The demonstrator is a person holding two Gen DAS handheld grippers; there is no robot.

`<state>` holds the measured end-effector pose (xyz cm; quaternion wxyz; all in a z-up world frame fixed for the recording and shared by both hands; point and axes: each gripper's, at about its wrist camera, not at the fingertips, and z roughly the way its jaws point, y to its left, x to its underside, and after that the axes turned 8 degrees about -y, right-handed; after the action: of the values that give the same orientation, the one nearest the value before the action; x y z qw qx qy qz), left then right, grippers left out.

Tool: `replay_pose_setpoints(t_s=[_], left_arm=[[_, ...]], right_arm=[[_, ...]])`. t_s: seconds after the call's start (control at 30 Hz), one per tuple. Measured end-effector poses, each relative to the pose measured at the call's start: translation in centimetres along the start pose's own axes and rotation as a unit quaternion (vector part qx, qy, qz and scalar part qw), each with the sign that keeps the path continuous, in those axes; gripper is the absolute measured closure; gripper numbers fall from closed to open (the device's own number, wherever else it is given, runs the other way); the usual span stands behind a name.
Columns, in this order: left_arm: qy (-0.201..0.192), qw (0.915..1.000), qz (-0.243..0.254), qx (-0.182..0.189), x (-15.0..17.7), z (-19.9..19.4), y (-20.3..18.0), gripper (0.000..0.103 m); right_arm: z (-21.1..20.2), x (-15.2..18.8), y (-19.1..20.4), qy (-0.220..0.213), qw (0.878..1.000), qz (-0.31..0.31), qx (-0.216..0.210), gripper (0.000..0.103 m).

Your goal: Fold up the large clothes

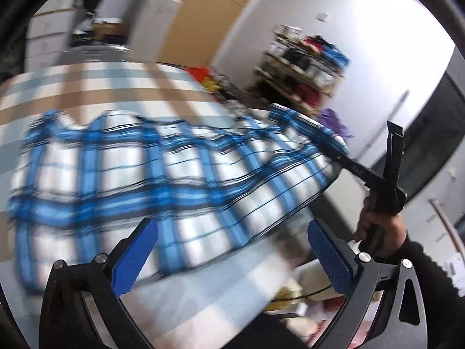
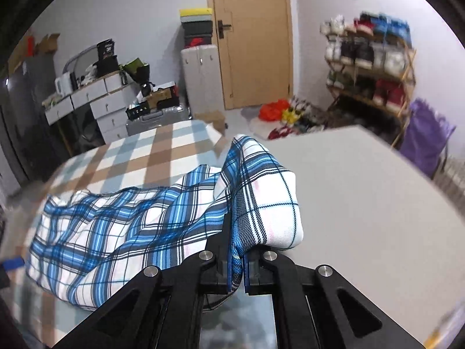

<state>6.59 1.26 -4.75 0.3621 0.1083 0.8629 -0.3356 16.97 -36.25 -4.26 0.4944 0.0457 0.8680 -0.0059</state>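
A blue, white and black plaid garment [image 1: 151, 180] lies spread over the checked tablecloth [image 1: 87, 87], blurred by motion. My left gripper [image 1: 232, 256] is open and empty, its blue pads [image 1: 133, 258] just above the garment's near edge. My right gripper [image 2: 238, 261] is shut on a bunched corner of the plaid garment [image 2: 130, 226] and lifts it off the table. In the left wrist view the right gripper [image 1: 343, 157] shows at the right, pinching the garment's far right corner, held by a hand [image 1: 377, 229].
The checked tablecloth [image 2: 151, 157] covers the left part of the table; a bare grey tabletop [image 2: 363, 203] lies to the right. Behind stand a wooden door [image 2: 252, 37], a shoe rack [image 2: 372, 67], drawers [image 2: 96, 101] and floor clutter [image 2: 279, 113].
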Motion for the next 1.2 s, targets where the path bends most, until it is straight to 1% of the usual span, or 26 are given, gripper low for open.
replay_pose_setpoints(t_s=[0.03,0.07,0.1,0.13,0.2,0.23,0.3,0.33,0.43,0.5,0.57,0.63,0.67,0.73,0.77,0.83,0.9,0.97,1.03,1.13,1.17,1.2], left_arm=[[0.014,0.9996,-0.011,0.023,-0.2,1.6,-0.3,0.003],[0.03,0.9978,-0.033,0.049,-0.2,3.3,-0.1,0.003],[0.048,0.995,-0.053,0.071,0.0,4.6,0.1,0.003],[0.074,0.9906,-0.077,0.086,0.5,6.4,0.3,0.003],[0.098,0.9861,-0.099,0.091,1.3,8.6,1.0,0.003],[0.106,0.9842,-0.106,0.093,1.7,9.2,1.4,0.004],[0.093,0.9825,-0.115,0.114,1.6,8.4,2.2,0.005],[0.086,0.9822,-0.118,0.118,1.2,7.5,2.7,0.005],[0.056,0.9863,-0.112,0.108,0.0,3.0,4.3,0.005],[0.038,0.9896,-0.109,0.086,-0.3,-0.1,5.3,0.005],[0.009,0.9905,-0.119,0.069,-0.3,-3.9,7.2,0.005],[-0.013,0.9903,-0.131,0.046,0.2,-6.4,8.6,0.005],[-0.025,0.9897,-0.139,0.023,0.4,-8.3,9.8,0.005],[-0.038,0.9883,-0.147,-0.02,0.9,-10.7,10.9,0.005],[-0.045,0.986,-0.158,-0.027,1.3,-11.8,11.7,0.005],[-0.051,0.9816,-0.183,-0.024,2.2,-13.6,13.1,0.005],[-0.053,0.9775,-0.202,-0.031,2.7,-14.3,14.4,0.005],[-0.052,0.9749,-0.213,-0.041,3.2,-14.9,15.4,0.005],[-0.055,0.9729,-0.22,-0.044,3.1,-15.0,15.9,0.005],[-0.052,0.9719,-0.227,-0.032,2.1,-14.8,16.2,0.005],[-0.049,0.9736,-0.221,-0.027,1.0,-13.9,15.8,0.005],[-0.044,0.9759,-0.213,-0.018,0.4,-13.9,15.3,0.005]], right_arm=[[-0.6,-0.2,-0.4,-0.003,1.0,-0.001,0.003,0.099],[-0.8,-0.3,-0.6,-0.005,1.0,0.0,0.004,0.099],[-1.3,-0.6,-1.2,-0.006,1.0,0.006,0.003,0.099],[-1.7,-0.8,-1.6,-0.009,1.0,0.01,0.002,0.099],[-2.5,-1.7,-1.5,-0.021,1.0,0.007,-0.005,0.099],[-3.0,-2.1,-1.2,-0.028,1.0,0.004,-0.011,0.099],[-3.9,-3.2,0.0,-0.038,0.999,0.001,-0.037,0.099],[-4.3,-3.7,0.8,-0.044,0.998,-0.005,-0.045,0.099],[-5.8,-4.7,5.2,-0.07,0.993,-0.044,-0.09,0.098],[-6.3,-5.0,8.8,-0.083,0.987,-0.081,-0.115,0.098],[-6.6,-4.9,13.6,-0.088,0.978,-0.122,-0.146,0.098],[-6.1,-4.2,18.1,-0.082,0.97,-0.15,-0.172,0.098],[-5.9,-3.8,19.6,-0.076,0.968,-0.157,-0.18,0.098],[-4.4,-2.5,24.4,-0.054,0.964,-0.154,-0.209,0.098],[-3.3,-1.5,26.7,-0.033,0.963,-0.15,-0.221,0.098],[-0.7,0.8,30.6,0.013,0.959,-0.153,-0.239,0.098],[1.7,3.5,33.5,0.065,0.948,-0.153,-0.27,0.098],[2.8,5.9,34.9,0.097,0.942,-0.15,-0.285,0.098],[2.7,7.5,35.0,0.096,0.938,-0.151,-0.298,0.094],[2.9,8.5,33.2,0.109,0.935,-0.11,-0.32,0.092],[2.7,8.6,32.8,0.109,0.934,-0.097,-0.326,0.092],[2.7,9.1,32.0,0.109,0.934,-0.077,-0.331,0.092]])
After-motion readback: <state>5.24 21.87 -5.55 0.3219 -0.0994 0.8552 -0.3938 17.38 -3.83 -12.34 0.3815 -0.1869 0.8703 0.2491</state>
